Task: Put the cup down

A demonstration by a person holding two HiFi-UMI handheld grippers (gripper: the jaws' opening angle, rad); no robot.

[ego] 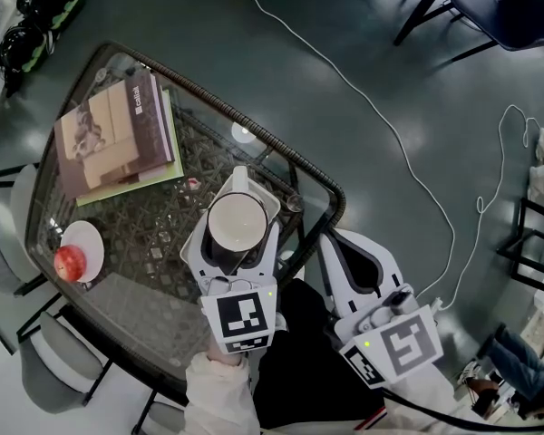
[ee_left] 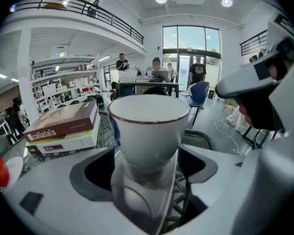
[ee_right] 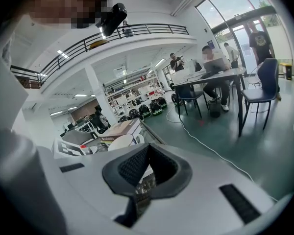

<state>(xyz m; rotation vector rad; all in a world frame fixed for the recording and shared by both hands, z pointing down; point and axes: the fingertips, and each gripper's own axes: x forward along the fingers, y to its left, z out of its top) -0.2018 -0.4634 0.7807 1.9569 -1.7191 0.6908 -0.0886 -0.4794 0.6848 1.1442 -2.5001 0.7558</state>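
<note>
Obs., person standing at the near edge of the bench [ego: 163,234], glass top over wicker.

- Left claw [ego: 238,243]: jaws part-way open and clamped on the lower body of the cup [ego: 238,223]. The cup is white with a thin dark rim line, upright, mouth up and empty as far as I can see. A low grip keeps the rim clear and the cup level.
- Cup sits over the bench close to the near edge, toward the right corner. I cannot tell whether its base touches the glass.
- Right claw [ego: 340,243]: jaws drawn together, nothing between them. It is held off the bench beyond that corner, likely parked out of the way.
- Stack of books [ego: 118,139] lies toward the far left corner. A plate [ego: 89,243] with an apple [ego: 68,263] is by the left edge. Both are well apart from the cup, so the spot below looks free.
- Judgement: lower straight down, then open. Glass is hard, so go gently.
</note>
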